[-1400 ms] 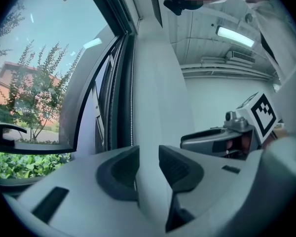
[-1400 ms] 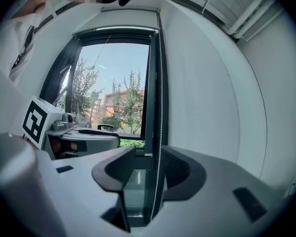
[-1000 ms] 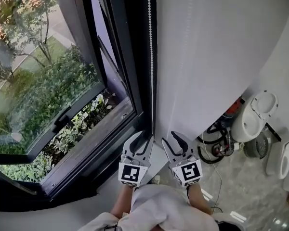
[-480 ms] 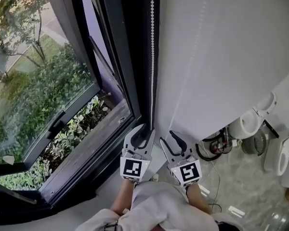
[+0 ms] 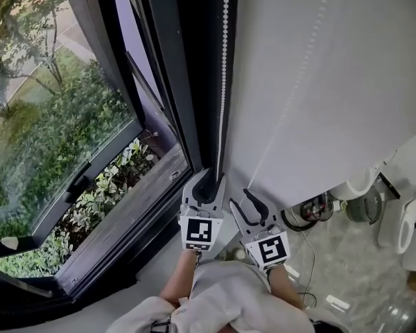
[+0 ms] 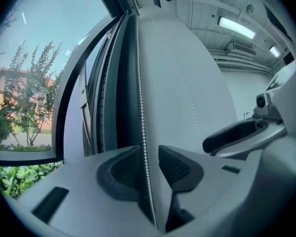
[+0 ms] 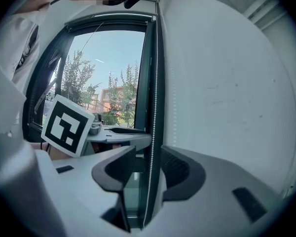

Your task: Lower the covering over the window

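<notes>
A white roller blind (image 5: 312, 82) hangs to the right of the dark window frame (image 5: 166, 82). Its white bead chain (image 5: 224, 82) runs down along the blind's left edge. My left gripper (image 5: 206, 180) is raised to the chain; in the left gripper view the chain (image 6: 140, 83) passes between the jaws, with a narrow gap on either side. My right gripper (image 5: 241, 200) sits a little lower and to the right. Its own view shows the chain (image 7: 155, 83) running between its jaws too, and they also stand apart. The blind (image 7: 222, 83) fills the right side there.
An open window sash (image 5: 83, 179) leans outward over green shrubs, above a dark sill (image 5: 135, 207). On the tiled floor at the right stand white bathroom fixtures (image 5: 402, 227), a small fan (image 5: 366, 207) and coiled cables (image 5: 308, 210). The person's sleeves show at the bottom.
My left gripper has moved up along the chain. The right gripper has barely shifted. The blind's lower edge now hides more of the white fixture at the right.
</notes>
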Demonstrator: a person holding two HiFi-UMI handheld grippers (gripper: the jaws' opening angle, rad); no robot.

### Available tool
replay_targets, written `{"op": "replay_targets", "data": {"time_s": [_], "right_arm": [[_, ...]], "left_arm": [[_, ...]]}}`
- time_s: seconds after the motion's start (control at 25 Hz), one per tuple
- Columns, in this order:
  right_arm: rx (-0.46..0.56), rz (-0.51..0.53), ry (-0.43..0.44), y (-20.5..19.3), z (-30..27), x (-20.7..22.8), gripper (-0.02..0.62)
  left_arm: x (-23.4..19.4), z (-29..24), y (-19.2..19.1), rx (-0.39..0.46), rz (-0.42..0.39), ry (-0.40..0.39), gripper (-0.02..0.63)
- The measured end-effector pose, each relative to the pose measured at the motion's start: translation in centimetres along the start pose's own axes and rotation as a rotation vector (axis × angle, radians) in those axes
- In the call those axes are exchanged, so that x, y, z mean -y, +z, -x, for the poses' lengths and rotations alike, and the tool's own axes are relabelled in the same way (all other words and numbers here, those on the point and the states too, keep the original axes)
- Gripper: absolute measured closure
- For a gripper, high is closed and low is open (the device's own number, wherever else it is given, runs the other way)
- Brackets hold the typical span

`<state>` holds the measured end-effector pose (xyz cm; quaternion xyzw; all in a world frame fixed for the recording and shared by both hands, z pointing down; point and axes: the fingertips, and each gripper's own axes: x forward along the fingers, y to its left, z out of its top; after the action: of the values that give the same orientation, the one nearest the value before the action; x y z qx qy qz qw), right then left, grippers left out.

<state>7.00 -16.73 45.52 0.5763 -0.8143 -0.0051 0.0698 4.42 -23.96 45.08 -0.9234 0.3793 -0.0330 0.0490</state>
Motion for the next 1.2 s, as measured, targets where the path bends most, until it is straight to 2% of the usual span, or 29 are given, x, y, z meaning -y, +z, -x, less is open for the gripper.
{"op": "replay_targets", "data": {"time_s": [0.4, 0.56, 0.64, 0.68, 0.96, 1.2], "right_arm": [[-0.020, -0.008, 0.050, -0.7, 0.5, 1.0, 0.443], [-0.018, -0.009, 0.072, -0.9, 0.5, 1.5, 0.443], [-0.018, -0.010, 0.086, -0.9, 0.7, 1.5, 0.446], [-0.019, -0.010, 0.093, -1.0, 0.8, 1.5, 0.446], [-0.007, -0.003, 0.136, -0.6, 1.3, 1.0, 0.446], [0.014, 0.014, 0.171, 0.3, 1.7, 0.1, 0.446]], "left_arm": [[-0.8, -2.2, -1.0, -0.063, -0.032, 0.106, 0.477], [-1.4, -2.5, -1.2, -0.073, -0.049, 0.177, 0.480], [-1.7, -2.4, -1.3, -0.078, -0.055, 0.218, 0.532], [-1.7, -2.4, -1.2, -0.080, -0.054, 0.227, 0.534], [-1.3, -1.6, -1.1, -0.081, -0.030, 0.191, 0.589], [0.4, 0.3, -1.5, -0.093, -0.017, 0.154, 0.589]]}}
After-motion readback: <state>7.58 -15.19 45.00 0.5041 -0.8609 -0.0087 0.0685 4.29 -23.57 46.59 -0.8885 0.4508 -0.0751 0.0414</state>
